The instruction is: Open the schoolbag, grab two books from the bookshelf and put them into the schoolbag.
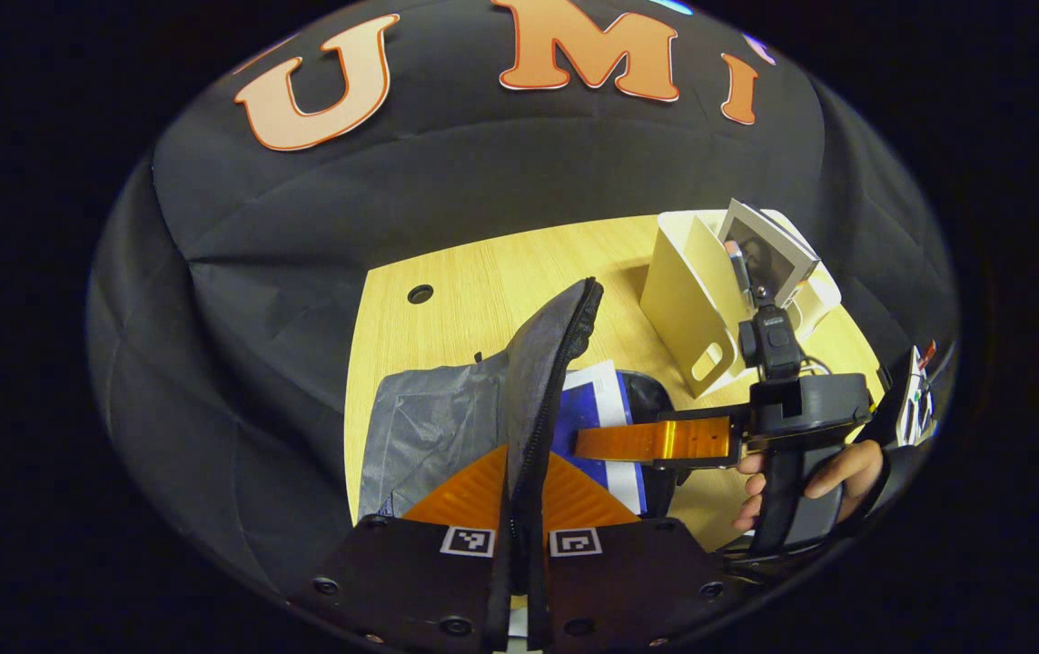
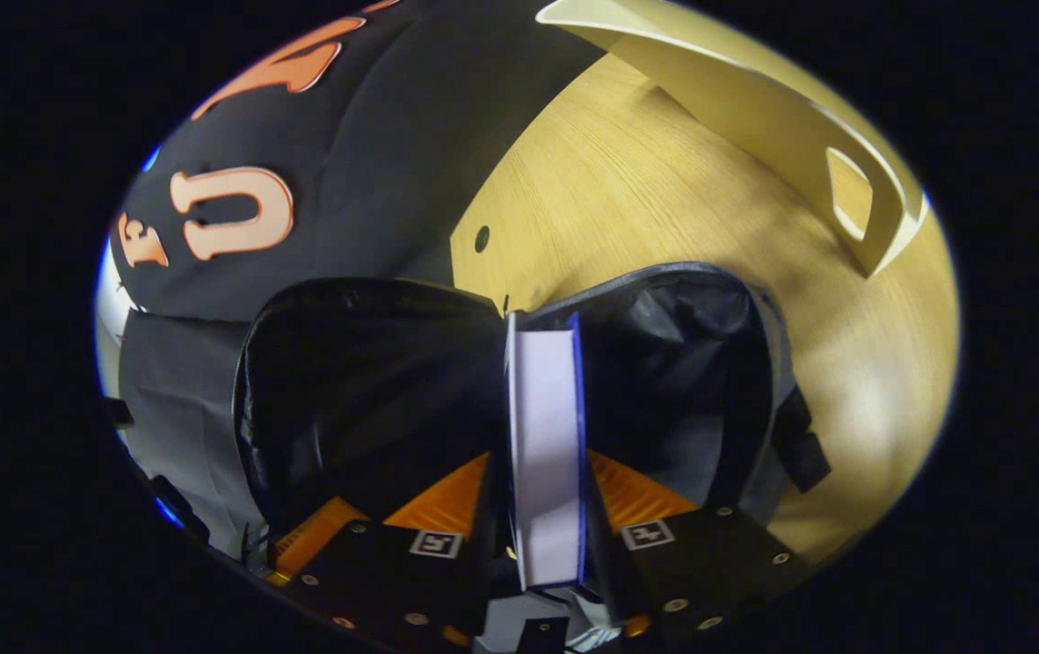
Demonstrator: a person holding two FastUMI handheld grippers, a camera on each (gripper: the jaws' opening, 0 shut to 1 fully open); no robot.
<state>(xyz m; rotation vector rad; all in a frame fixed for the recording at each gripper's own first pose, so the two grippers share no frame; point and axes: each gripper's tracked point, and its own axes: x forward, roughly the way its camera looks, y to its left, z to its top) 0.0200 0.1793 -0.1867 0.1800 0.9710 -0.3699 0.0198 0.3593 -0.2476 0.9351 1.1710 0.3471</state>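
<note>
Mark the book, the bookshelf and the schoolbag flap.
book (image 2: 545, 454): right gripper view, white page edge.
bookshelf (image 1: 685, 300): left gripper view, cream side panel.
schoolbag flap (image 1: 549, 363): left gripper view, raised grey fabric beside zipper.

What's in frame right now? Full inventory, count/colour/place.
schoolbag: 1, grey-black, on table, open
bag flap: 1, grey, zipper edge pinched up by left gripper
book: 1, blue cover, white pages, in right gripper, over bag opening
bookshelf: 1, cream, far right of table
book in shelf: 1, white-grey, leaning
table: 1, light wood
left gripper: 1, black-orange, shut on flap
right gripper: 1, black-orange, shut on book
hand: 1, holding right gripper's handle
</note>
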